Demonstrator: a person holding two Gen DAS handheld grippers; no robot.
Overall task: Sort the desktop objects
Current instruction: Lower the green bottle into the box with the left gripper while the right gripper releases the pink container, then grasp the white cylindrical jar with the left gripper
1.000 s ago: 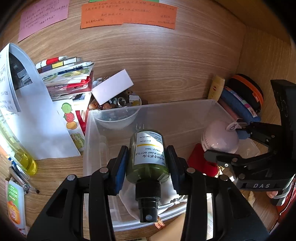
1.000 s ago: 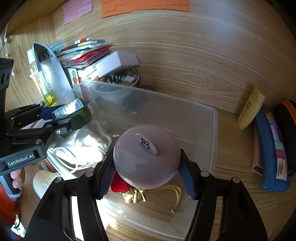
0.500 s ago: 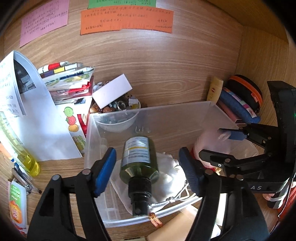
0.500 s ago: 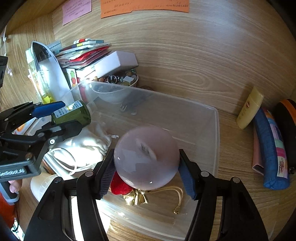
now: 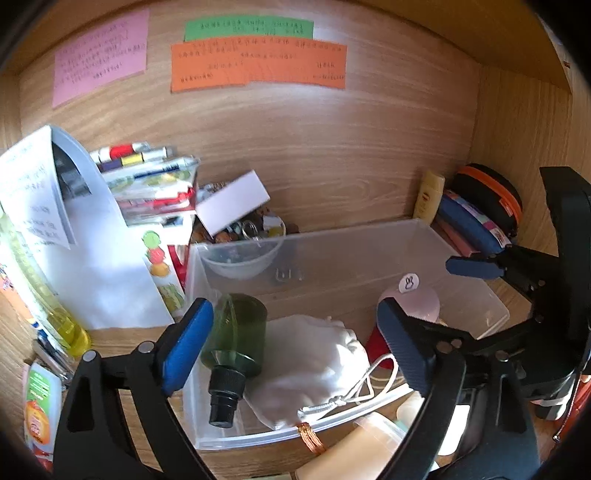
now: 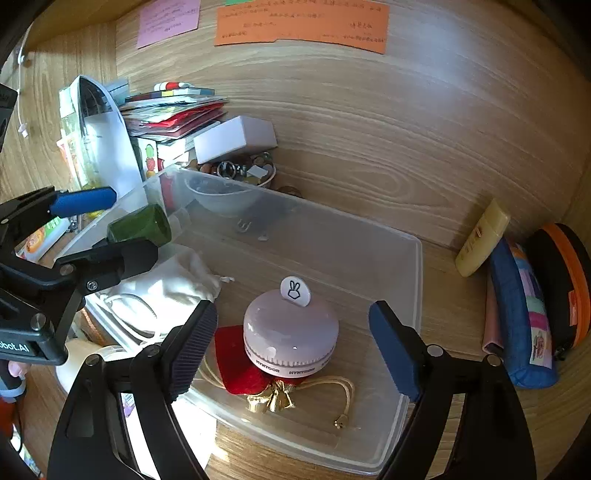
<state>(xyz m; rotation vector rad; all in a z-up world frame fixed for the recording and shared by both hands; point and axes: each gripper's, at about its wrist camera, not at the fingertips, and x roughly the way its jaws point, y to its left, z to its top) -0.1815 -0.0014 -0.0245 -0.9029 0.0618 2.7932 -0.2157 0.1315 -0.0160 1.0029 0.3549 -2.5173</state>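
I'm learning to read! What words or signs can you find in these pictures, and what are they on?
"bot.AI": end of a name on the left tongs, rest cut off.
Rabbit sign, no words: white tab on the pink round case.
Print on the case's rim: upside down, unreadable.
Pink note, green note, orange note: writing too blurred.
White paper: print too small.

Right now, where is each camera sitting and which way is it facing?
Left wrist: rides the left gripper, aimed down and forward into the clear bin; its own jaws are opening, clear of the green bottle; right gripper shows at right.
Right wrist: rides the right gripper, aimed down into the same bin; jaws opening around, not touching, the pink round case; left gripper and a fingertip show at left.
Shared: bin, bottle, white pouch, case, orange note.
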